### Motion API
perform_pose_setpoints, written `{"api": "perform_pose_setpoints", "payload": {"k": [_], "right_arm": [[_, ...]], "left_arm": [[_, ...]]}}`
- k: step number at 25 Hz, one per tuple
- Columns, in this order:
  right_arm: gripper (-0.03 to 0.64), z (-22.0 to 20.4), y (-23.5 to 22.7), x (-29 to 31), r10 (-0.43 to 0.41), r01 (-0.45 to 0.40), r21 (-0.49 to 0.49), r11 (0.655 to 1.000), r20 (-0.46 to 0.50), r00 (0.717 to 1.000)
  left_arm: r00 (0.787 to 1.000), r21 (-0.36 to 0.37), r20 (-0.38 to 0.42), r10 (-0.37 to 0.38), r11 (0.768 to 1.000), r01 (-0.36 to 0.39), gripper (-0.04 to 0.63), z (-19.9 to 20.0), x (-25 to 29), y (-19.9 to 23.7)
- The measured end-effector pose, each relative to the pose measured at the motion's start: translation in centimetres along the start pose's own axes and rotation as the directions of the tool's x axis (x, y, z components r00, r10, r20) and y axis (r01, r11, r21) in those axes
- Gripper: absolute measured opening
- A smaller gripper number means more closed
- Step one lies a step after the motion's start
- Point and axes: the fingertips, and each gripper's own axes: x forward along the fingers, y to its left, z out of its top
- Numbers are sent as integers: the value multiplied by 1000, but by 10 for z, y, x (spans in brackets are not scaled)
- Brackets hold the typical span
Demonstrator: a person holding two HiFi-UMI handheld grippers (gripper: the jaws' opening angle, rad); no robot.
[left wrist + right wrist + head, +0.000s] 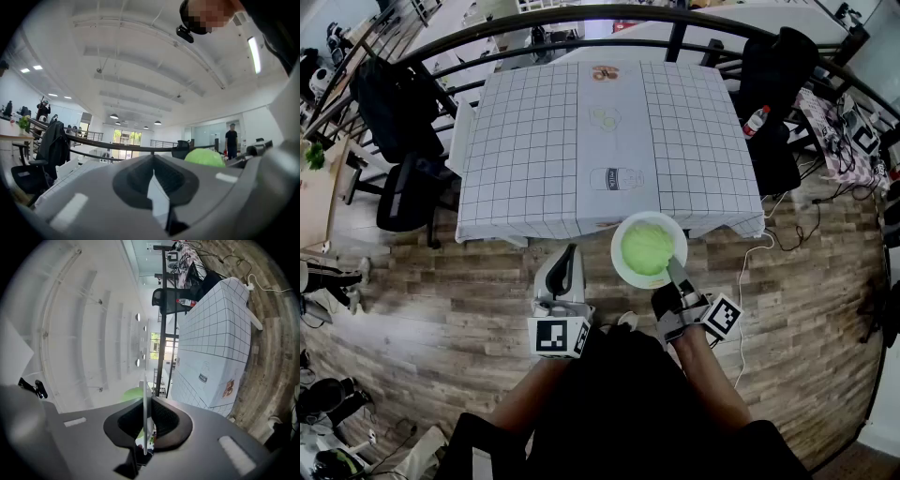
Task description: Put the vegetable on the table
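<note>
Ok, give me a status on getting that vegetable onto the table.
Done: the green vegetable sits on a white plate, and the right tool is clamped on the plate's rim. In hand: the plate is held at the near edge of the checked table, apparently not resting on it. The left tool holds nothing. Left: move it over the cloth and set it down.

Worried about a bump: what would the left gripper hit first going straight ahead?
Likely the checked tablecloth hanging at the near edge; nothing lies between it and the left gripper. Depth is unclear.
</note>
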Motion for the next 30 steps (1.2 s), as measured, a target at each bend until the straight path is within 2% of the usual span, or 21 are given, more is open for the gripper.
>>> {"api": "perform_pose_setpoints", "payload": {"k": [4,11,15,19,23,30], "right_arm": [[26,1,0,-3,20,-21,48,999,16,1000],[26,8,-5,-12,26,-26,41,999,0,1000],[26,12,-13,-20,18,-17,62,998,-9,1000],[26,20,-18,-28,31,-31,7,999,-31,999],[26,18,-28,-33,70,-66,72,995,-53,996],[26,28,-25,-12,63,-57,106,993,-53,997]], "left_arm": [[1000,2,-2,-3,1000,3,8,0,0,-5],[1000,14,2,3,1000,-3,9,-1,-3,-18],[999,12,0,33,999,-33,8,-6,-4,-23],[997,30,27,71,997,-72,8,-5,-3,-27],[993,17,39,115,993,-116,8,-7,-6,-27],[997,39,22,79,996,-80,8,-2,28,-26]]}}
